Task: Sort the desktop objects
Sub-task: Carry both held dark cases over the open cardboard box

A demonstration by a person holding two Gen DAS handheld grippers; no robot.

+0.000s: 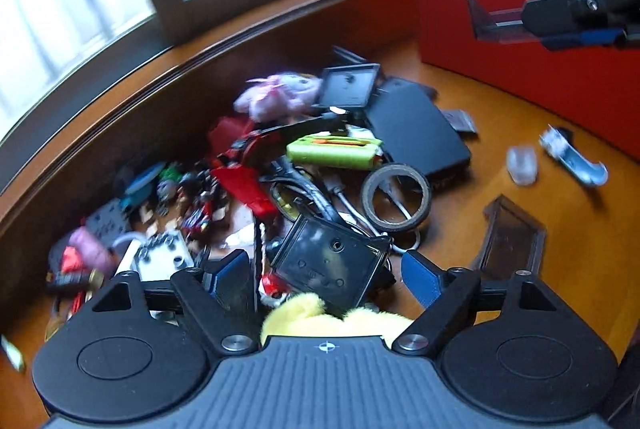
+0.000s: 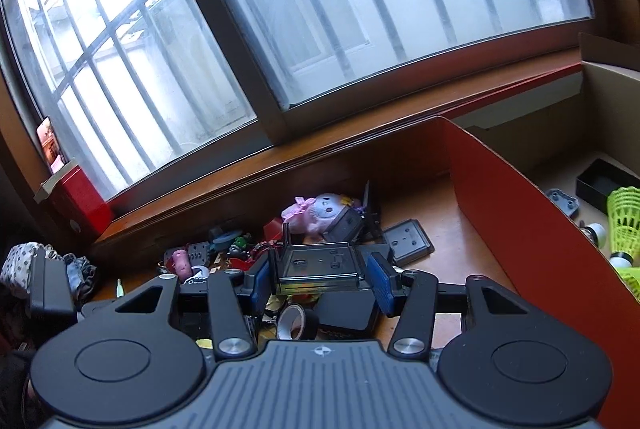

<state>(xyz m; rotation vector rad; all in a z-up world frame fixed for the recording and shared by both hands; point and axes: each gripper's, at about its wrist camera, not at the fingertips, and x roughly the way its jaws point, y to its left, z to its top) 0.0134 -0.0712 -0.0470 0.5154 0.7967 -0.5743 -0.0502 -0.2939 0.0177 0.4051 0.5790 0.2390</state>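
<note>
A pile of small objects lies on the wooden desk [image 1: 472, 229]: a pink plush [image 1: 280, 95], a green utility knife [image 1: 334, 151], a tape roll [image 1: 396, 197], a black flat box [image 1: 420, 133] and a dark plastic case [image 1: 328, 265]. My left gripper [image 1: 326, 279] is open, low over the dark plastic case and a yellow plush [image 1: 320, 321]. My right gripper [image 2: 318, 279] is shut on a smoky clear plastic case [image 2: 316, 269] and holds it in the air; it shows in the left wrist view [image 1: 500, 21] beside the red box [image 1: 520, 69].
The red cardboard box [image 2: 520, 221] at the right holds yellow shuttlecocks [image 2: 624, 217] and a black tray [image 2: 604, 185]. A window runs along the back. A clear cap [image 1: 522, 165], a blue-white clip [image 1: 576, 157] and a clear case lid [image 1: 512, 241] lie loose at the right.
</note>
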